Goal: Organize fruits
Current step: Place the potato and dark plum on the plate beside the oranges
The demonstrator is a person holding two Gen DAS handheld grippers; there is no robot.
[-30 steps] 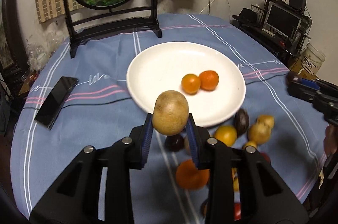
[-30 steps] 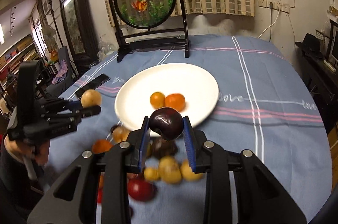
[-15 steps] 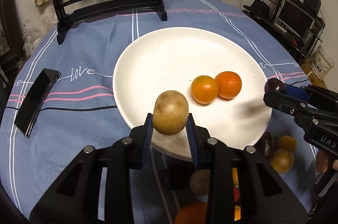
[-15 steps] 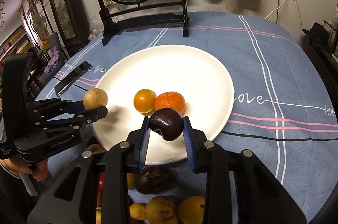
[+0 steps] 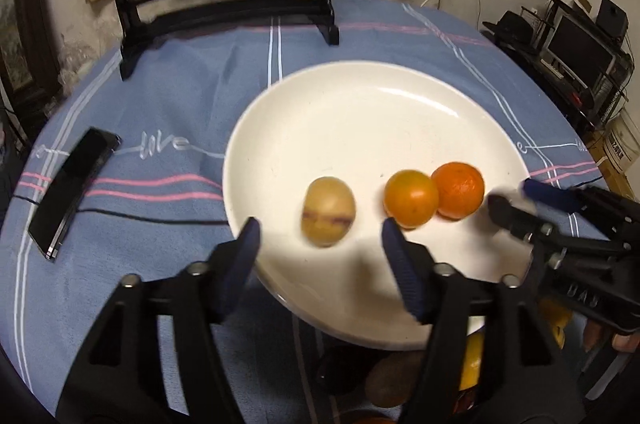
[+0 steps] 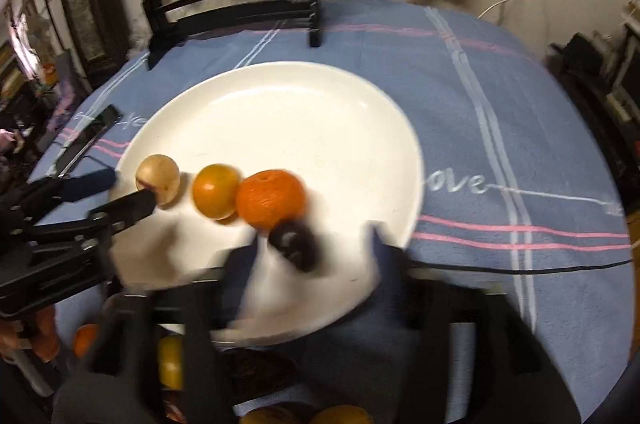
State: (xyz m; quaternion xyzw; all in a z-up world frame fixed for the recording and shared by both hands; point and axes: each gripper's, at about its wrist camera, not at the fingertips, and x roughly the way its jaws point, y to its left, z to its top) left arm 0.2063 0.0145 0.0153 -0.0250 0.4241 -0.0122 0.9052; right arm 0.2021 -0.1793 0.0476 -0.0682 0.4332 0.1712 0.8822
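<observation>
A white plate (image 5: 360, 112) (image 6: 280, 112) lies on the blue tablecloth. On it sit a tan fruit (image 5: 328, 211) (image 6: 157, 179), a yellow-orange fruit (image 5: 411, 198) (image 6: 216, 190) and an orange mandarin (image 5: 458, 189) (image 6: 271, 199). A dark plum (image 6: 295, 243) lies on the plate's near side, blurred. My left gripper (image 5: 320, 244) is open just behind the tan fruit, apart from it. My right gripper (image 6: 312, 256) is open around the plum's place, not gripping it; it also shows at the right of the left wrist view (image 5: 520, 200).
More loose fruits (image 5: 470, 360) (image 6: 170, 364) lie on the cloth in front of the plate, under the grippers. A black phone (image 5: 74, 184) lies left of the plate. A black-framed round fish screen (image 5: 224, 4) stands at the back.
Both grippers moved forward over the plate and opened. The tan fruit left the left gripper and the dark plum left the right gripper; both now lie on the plate.
</observation>
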